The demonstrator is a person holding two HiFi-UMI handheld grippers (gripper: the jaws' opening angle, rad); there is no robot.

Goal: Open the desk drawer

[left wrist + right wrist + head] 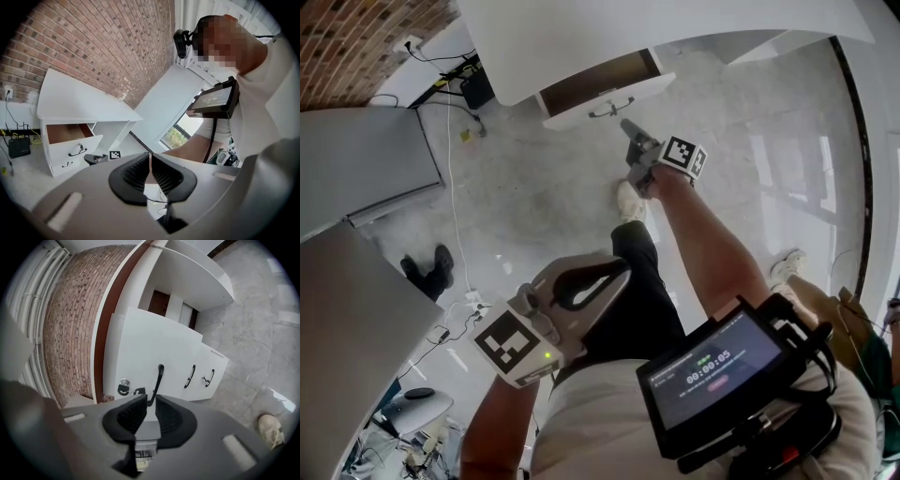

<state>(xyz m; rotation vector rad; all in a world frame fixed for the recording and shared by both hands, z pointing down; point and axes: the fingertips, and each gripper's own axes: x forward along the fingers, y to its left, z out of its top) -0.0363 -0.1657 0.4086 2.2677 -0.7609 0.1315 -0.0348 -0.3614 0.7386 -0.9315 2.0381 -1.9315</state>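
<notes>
The white desk (pixel 675 23) stands at the top of the head view. Its top drawer (pixel 609 94) is pulled out, showing a brown inside (pixel 65 132), and carries a black handle (pixel 609 110) (pixel 158 380). My right gripper (pixel 627 125) points at that drawer front, a short way off the handle. Its jaws (pixel 149 405) stand slightly apart with nothing between them, and the handle shows just beyond the gap. My left gripper (pixel 614 274) is held low by the person's body, away from the desk, its pads (pixel 138 171) pressed together on nothing.
Two lower drawer handles (pixel 190 376) (pixel 208 377) sit right of the top one, with a key lock (pixel 123 387) to its left. Grey panels (pixel 356 169), black shoes (pixel 431 267), floor cables (pixel 455 234) and a black box (pixel 476 89) lie at left. The person's white shoe (pixel 628 202) is below the drawer.
</notes>
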